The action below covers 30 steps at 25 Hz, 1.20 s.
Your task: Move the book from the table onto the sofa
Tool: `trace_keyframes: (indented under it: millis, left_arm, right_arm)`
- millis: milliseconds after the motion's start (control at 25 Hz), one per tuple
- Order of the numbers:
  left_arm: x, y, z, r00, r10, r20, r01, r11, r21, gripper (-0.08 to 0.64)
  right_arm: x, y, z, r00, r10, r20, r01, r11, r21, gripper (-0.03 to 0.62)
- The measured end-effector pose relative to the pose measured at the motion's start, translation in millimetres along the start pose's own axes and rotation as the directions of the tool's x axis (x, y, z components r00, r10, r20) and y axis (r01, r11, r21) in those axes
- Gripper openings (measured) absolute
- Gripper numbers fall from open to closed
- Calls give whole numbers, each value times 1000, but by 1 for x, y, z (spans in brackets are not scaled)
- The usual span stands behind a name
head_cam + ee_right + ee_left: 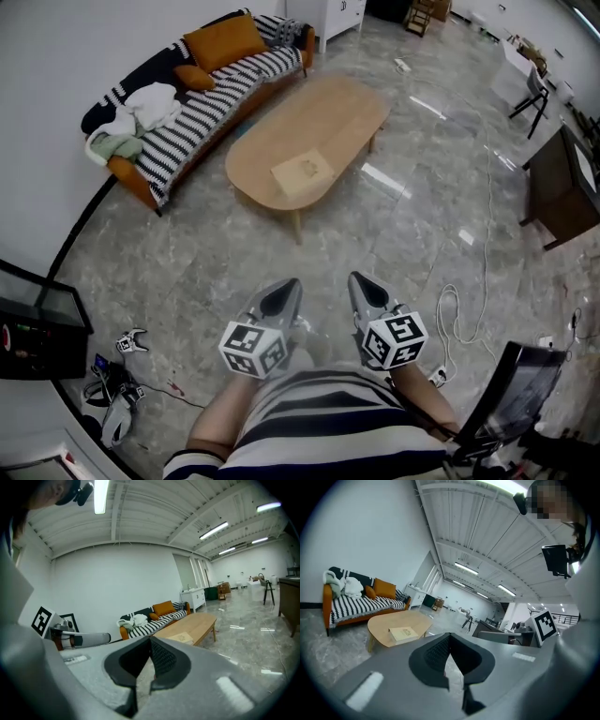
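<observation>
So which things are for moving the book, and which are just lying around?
For the job: book, wooden table, striped sofa, left gripper, right gripper (both shut, empty).

Just lying about: clothes heap and orange cushions on the sofa, white cable on the floor, dark desk.

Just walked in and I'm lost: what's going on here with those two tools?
A person holds the left tongs and right tongs, both shut and empty, some way short of the wooden table. The book lies untouched on it; the sofa stands beyond.
</observation>
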State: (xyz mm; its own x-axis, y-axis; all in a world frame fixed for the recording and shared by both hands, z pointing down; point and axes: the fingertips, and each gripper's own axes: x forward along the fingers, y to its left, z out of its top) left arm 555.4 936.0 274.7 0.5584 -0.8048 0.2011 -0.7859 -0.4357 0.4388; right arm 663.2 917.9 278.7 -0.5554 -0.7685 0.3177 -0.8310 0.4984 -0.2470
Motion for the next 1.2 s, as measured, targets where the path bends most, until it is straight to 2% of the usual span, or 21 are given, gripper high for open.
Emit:
trace_keyframes:
  millis: [160, 480, 800, 960, 1200]
  left_arm:
    - [3, 24, 6, 1000, -18, -15, 18, 1000, 4, 5]
    - [17, 52, 11, 1000, 17, -27, -17, 999, -30, 5]
    - [49, 80, 28, 998, 65, -23, -66, 997, -44, 5]
    - [72, 93, 38, 996, 84, -27, -85, 996, -23, 5]
    - [111, 92, 49, 996, 84, -27, -84, 996, -29, 5]
  right_arm:
    - [21, 6, 4, 1000, -13, -1, 13, 1000, -5, 2]
    - [51, -10, 12, 999, -35, -27, 35, 999, -8, 2]
    - [101, -35, 32, 999, -1, -40, 0, 1000, -17, 2]
    - [123, -48, 43, 999, 27, -40, -28, 999, -32, 3]
    - [141, -71, 57, 997, 60, -51, -63, 996, -60, 3]
